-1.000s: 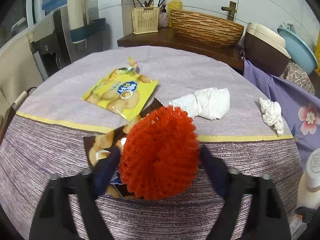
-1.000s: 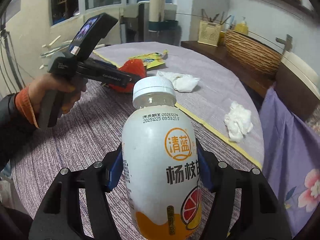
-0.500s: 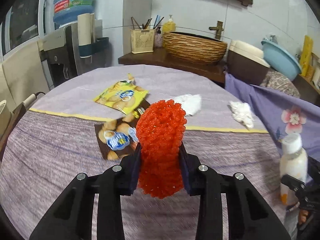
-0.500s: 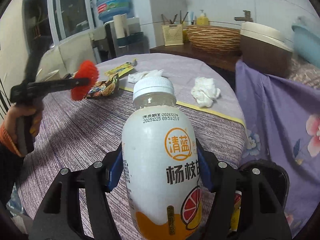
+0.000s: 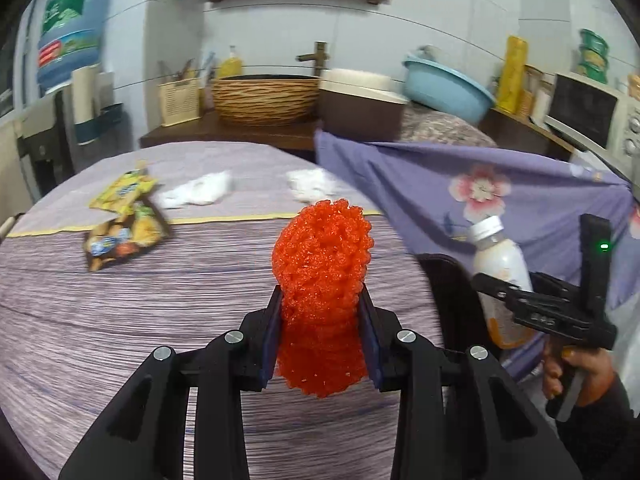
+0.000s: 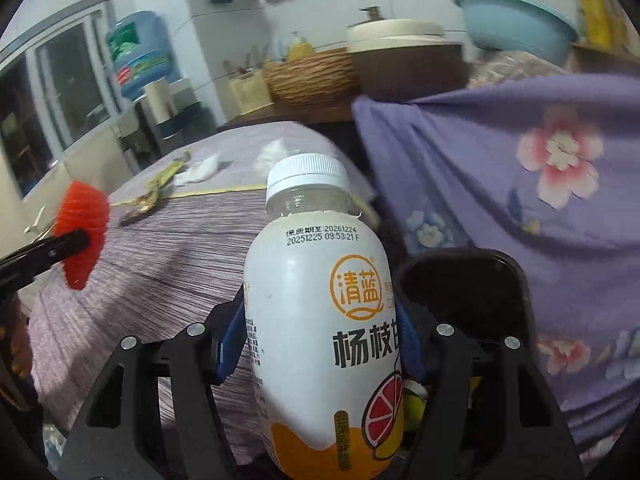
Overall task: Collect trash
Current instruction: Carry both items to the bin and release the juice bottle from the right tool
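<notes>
My left gripper [image 5: 320,340] is shut on a red foam fruit net [image 5: 322,276] and holds it above the purple tablecloth [image 5: 120,320], near the table's right edge. My right gripper [image 6: 320,352] is shut on a white drink bottle [image 6: 320,340] with an orange label, held above a black bin [image 6: 480,280] beside the table. The bottle [image 5: 500,276] and bin [image 5: 448,280] also show at the right of the left wrist view. The net [image 6: 82,232] shows at the left of the right wrist view.
Two snack wrappers, one yellow [image 5: 122,192] and one brown [image 5: 124,236], and two crumpled tissues [image 5: 196,196] [image 5: 312,184] lie at the far side of the table. A purple flowered cloth [image 5: 500,200] hangs to the right. A wicker basket [image 5: 264,96] and basin stand behind.
Both grippers have swung right, away from the wrappers. The net now hangs near the table's right edge. The bottle is now over the black bin.
</notes>
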`<action>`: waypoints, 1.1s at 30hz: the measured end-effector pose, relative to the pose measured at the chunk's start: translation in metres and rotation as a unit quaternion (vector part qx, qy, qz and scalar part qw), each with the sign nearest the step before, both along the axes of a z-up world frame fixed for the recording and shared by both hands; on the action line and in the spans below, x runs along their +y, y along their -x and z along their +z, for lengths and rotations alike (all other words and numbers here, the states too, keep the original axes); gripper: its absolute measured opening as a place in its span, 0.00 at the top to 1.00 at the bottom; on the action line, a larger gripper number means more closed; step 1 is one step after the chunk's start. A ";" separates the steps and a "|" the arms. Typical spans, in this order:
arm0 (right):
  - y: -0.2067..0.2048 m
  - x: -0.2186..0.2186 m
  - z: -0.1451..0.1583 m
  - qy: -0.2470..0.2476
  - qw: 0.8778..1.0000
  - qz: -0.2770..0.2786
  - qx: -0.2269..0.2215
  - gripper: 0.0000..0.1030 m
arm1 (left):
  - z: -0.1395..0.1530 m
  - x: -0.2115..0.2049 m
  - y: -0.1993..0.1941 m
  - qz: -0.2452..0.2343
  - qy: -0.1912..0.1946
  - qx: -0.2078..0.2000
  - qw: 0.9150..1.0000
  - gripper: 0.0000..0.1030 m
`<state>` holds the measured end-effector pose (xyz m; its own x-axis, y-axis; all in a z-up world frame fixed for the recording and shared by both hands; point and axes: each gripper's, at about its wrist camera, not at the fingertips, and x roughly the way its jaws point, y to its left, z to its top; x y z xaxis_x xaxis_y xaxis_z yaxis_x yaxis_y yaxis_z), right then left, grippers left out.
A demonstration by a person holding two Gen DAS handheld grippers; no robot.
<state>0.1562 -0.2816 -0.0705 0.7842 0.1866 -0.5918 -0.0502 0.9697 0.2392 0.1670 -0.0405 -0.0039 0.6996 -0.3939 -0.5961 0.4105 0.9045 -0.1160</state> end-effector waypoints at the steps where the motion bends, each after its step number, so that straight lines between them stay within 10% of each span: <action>1: 0.003 -0.007 -0.004 0.008 1.000 -0.014 0.003 0.38 | -0.001 -0.010 0.003 -0.011 0.004 0.001 1.000 0.66; 11: -0.002 -0.076 -0.097 0.034 0.987 -0.105 0.113 0.38 | -0.035 -0.121 0.020 -0.128 0.027 0.042 0.991 0.66; 21: -0.042 -0.114 -0.185 -0.001 0.964 -0.147 0.223 0.38 | -0.071 -0.158 0.024 -0.148 -0.003 0.069 0.987 0.66; 33: -0.033 -0.111 -0.172 0.016 0.969 -0.140 0.204 0.31 | -0.089 -0.173 0.019 -0.152 -0.026 0.083 0.985 0.66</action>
